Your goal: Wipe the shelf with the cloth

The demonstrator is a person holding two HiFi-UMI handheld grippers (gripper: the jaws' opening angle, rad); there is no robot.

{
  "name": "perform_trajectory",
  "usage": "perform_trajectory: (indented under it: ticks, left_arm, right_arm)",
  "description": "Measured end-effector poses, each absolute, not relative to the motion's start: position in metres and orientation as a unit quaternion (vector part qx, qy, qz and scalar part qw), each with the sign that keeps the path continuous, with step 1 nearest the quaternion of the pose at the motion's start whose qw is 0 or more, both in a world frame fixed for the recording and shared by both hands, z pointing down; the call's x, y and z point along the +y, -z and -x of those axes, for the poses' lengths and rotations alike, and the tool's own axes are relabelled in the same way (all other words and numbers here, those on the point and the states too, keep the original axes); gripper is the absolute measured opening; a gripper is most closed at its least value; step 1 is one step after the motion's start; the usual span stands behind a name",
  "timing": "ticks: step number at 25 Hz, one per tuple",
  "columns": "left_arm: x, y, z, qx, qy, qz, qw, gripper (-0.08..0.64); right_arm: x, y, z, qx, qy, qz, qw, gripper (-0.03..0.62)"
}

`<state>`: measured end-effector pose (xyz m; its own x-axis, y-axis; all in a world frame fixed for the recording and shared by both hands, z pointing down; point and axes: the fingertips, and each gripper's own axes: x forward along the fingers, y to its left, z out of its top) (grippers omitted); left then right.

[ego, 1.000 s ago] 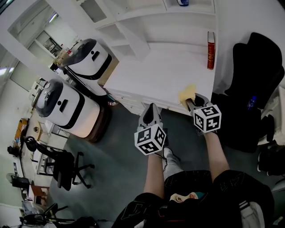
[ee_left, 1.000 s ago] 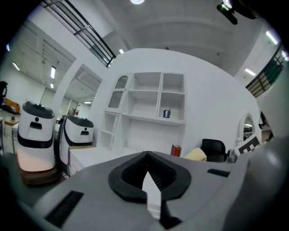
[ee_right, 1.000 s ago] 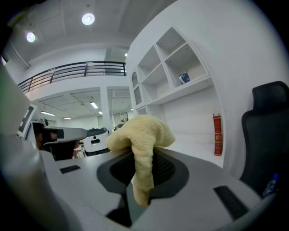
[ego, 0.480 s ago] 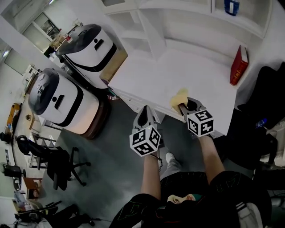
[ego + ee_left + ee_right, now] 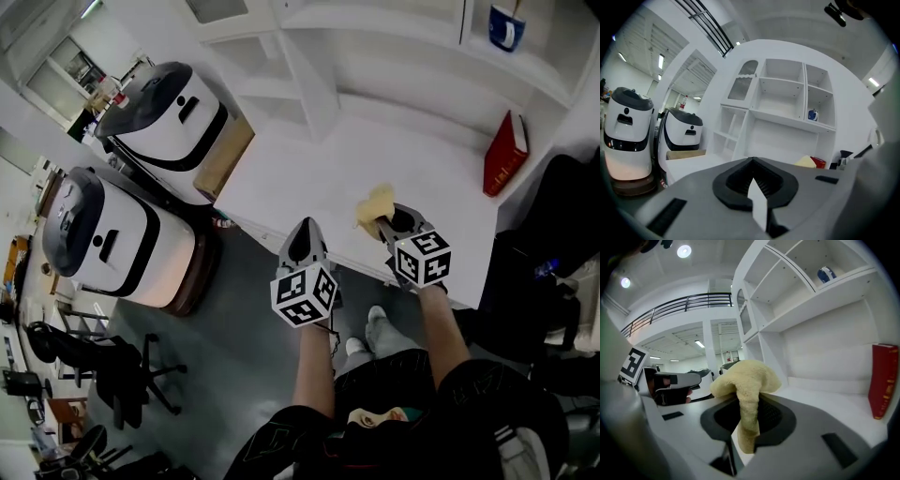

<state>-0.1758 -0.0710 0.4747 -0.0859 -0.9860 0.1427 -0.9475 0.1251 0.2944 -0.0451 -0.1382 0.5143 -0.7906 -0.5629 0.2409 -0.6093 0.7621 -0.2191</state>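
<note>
A yellow cloth (image 5: 373, 205) (image 5: 746, 380) is pinched in my right gripper (image 5: 382, 223), which is shut on it just above the front part of the white shelf (image 5: 375, 164). The cloth bunches out past the jaws. My left gripper (image 5: 305, 242) is held at the shelf's front edge, to the left of the right one, shut with nothing between its jaws (image 5: 754, 187). The shelf's broad white surface (image 5: 689, 159) (image 5: 834, 399) lies ahead in both gripper views.
A red book (image 5: 504, 155) (image 5: 882, 379) stands at the shelf's right end. A blue mug (image 5: 507, 26) (image 5: 826, 273) sits on the upper shelf. An upright divider (image 5: 314, 80) rises at the back left. Two white-and-black machines (image 5: 173, 117) stand on the floor to the left.
The view has shifted, so the shelf and red book sit differently in frame. Both grippers keep their pose at the shelf's front edge, the cloth still in the right one.
</note>
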Motion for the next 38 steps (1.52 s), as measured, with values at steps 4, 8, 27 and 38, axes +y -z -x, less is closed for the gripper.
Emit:
perform_trajectory:
  ticks: [4, 8, 27, 38]
  left_arm:
    - [-0.122, -0.449, 0.164, -0.717, 0.056, -0.682, 0.131, -0.001]
    - [-0.158, -0.406, 0.152, -0.71, 0.083, -0.695, 0.078, 0.0]
    - [-0.225, -0.256, 0.123, -0.669, 0.103, -0.729, -0.103, -0.001]
    - [-0.242, -0.211, 0.175, -0.664, 0.111, -0.724, -0.151, 0.0]
  right_arm:
    - [-0.192, -0.486, 0.03, -0.929, -0.137, -0.34, 0.054, 0.063]
    - [-0.228, -0.451, 0.026, -0.937, -0.111, -0.33, 0.024, 0.063]
    - [-0.285, -0.284, 0.047, -0.966, 0.05, -0.249, -0.047, 0.063]
    - [-0.334, -0.22, 0.107, -0.966, 0.085, -0.23, -0.08, 0.063]
